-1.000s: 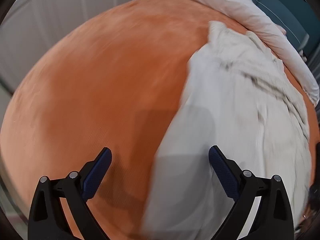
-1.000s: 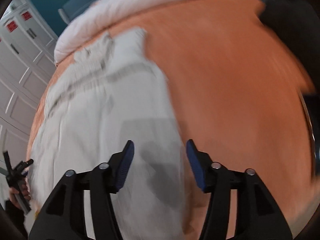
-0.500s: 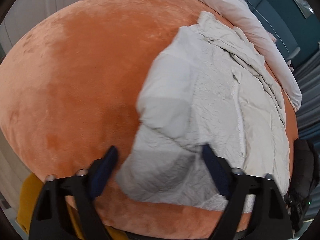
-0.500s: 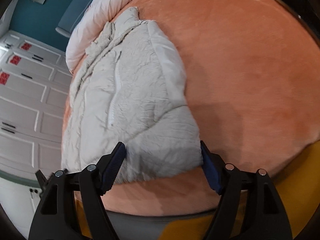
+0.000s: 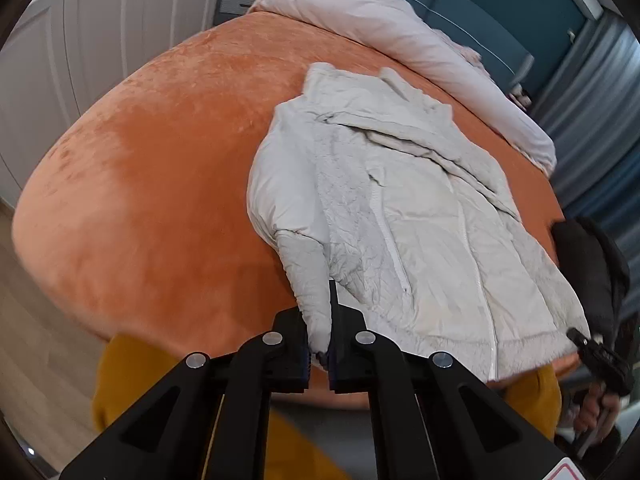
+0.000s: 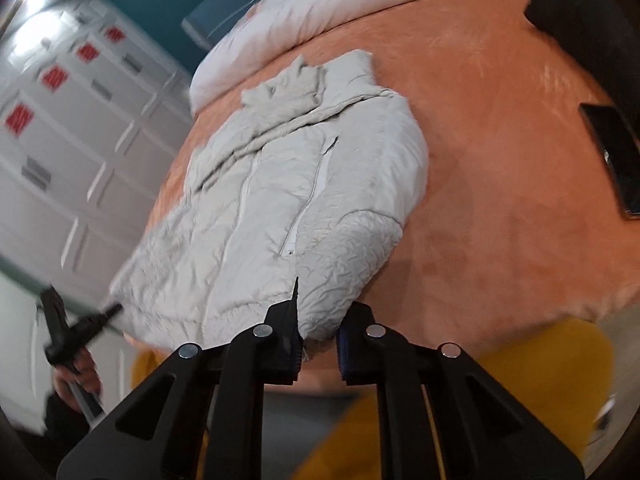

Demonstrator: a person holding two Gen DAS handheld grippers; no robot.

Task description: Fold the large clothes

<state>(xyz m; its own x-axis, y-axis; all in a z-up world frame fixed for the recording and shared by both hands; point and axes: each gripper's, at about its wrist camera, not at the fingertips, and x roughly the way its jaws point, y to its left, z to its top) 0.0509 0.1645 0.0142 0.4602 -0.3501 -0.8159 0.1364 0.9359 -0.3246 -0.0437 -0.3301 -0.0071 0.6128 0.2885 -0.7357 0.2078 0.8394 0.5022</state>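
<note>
Since half a second earlier, both pairs of fingers had been brought from wide open to closed, and the near edge of the jacket [image 5: 420,220] had been taken between them. The orange bed cover [image 5: 140,200] was spread beyond the fingers in both views, presumably as a broad, soft surface for folding. The pale padded jacket was laid front-up on it, zip [image 5: 384,220] closed, collar far ahead of the fingers and hem nearest them. A rolled white duvet [image 5: 400,40] was left beyond the collar.

The left gripper [image 5: 319,344] was clamped tight on a narrow tail of fabric at the hem's left corner. The right gripper [image 6: 319,344] was pinched on the thicker right corner, fabric bulging between its blue pads [image 6: 348,340]. Both corners were probably held so the hem could be carried toward the collar.

Red labels [image 6: 18,120] on the wardrobe doors, left of the right fingers, were too blurred to be read.
</note>
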